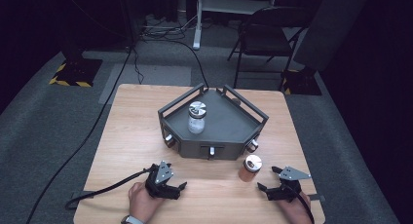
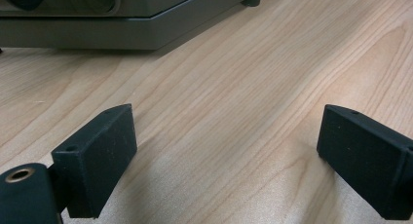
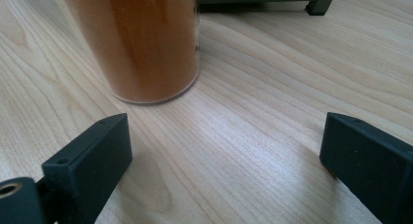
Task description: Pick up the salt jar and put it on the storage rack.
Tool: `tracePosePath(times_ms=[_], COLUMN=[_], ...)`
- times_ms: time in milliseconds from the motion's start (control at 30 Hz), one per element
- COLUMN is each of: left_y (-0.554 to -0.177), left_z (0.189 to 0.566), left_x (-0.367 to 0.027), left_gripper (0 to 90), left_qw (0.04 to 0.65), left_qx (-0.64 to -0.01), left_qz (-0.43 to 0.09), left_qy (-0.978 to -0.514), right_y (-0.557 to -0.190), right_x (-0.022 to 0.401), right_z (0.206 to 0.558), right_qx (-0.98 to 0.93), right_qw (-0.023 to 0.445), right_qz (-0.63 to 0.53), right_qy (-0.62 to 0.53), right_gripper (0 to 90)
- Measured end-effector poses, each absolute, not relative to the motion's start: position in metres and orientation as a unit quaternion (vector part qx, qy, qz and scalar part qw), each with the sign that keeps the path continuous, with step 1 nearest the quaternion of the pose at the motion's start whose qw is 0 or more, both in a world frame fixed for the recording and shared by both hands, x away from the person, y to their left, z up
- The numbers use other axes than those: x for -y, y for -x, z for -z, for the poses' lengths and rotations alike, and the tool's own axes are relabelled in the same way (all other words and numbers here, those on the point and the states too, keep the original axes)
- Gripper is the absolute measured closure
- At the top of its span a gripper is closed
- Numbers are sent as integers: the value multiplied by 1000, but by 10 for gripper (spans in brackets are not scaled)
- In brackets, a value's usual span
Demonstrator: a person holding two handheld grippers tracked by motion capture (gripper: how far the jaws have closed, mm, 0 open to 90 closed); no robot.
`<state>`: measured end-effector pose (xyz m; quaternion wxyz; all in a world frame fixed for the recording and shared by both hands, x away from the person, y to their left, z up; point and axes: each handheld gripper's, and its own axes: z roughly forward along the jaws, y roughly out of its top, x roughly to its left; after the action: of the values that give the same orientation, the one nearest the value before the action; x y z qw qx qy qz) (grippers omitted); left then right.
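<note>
a: item one, the setting?
b: dark room, grey carpet, folding chair (image 1: pixel 265 36) at the back, cables on the floor. light wooden table (image 1: pixel 131 136) in front of the person.

a: item two, what stands on the table?
b: dark grey tray (image 1: pixel 234 129) with railed sides and small knobs along its front wall, well ahead of both sets of jaws. inside it, one clear jar with white contents (image 1: pixel 197 118), upright, metal lid on.

a: item three, anything outside the tray?
b: one jar with orange contents (image 1: pixel 250 168), upright, on the bare wood just in front of the tray's right front corner. in the right gripper view it stands (image 3: pixel 141 44) just ahead of the left-hand jaw and off the centre line, not between the jaws, not touching them.

a: item four, right gripper?
b: right gripper (image 1: pixel 272 181), held in a hand (image 1: pixel 294 209) at the near right edge. jaws spread wide, nothing between them but wood.

a: item five, left gripper?
b: left gripper (image 1: pixel 178 190), held in a hand (image 1: pixel 141 202) at the near left, cable (image 1: pixel 104 190) trailing off to the left. jaws wide apart, empty; in the left gripper view the tray's wall (image 2: pixel 97 29) lies ahead and toward the left-hand jaw, apart from it.
</note>
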<state>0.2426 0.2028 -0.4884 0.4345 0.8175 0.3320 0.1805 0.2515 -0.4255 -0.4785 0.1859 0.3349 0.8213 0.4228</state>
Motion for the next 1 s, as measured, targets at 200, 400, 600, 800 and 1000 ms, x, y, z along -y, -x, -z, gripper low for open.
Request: tracePosePath(times_ms=[200,400,600,800,1000], left_y=[-242,-242,-242,-242,-241], left_z=[488,488,488,488,488], left_x=[-202,-202,-202,-202,-202], left_gripper=[70,70,70,70,70], left_qw=[434,433,434,434,433], left_qx=[-336,-336,-335,-335,-336], left_qz=[-182,-183,-182,-182,-183], left_qy=[-816,-816,-817,-816,-816], right_y=[-252,-252,-252,-252,-253], right_x=[426,426,426,426,426], right_z=[479,479,479,479,478], right_qx=[-822,-822,-822,-822,-823], right_qw=[185,185,185,185,183], right_qz=[-423,-423,-423,-423,-424], right_qy=[-333,-333,-333,-333,-332], right_gripper=[46,46,45,45,44])
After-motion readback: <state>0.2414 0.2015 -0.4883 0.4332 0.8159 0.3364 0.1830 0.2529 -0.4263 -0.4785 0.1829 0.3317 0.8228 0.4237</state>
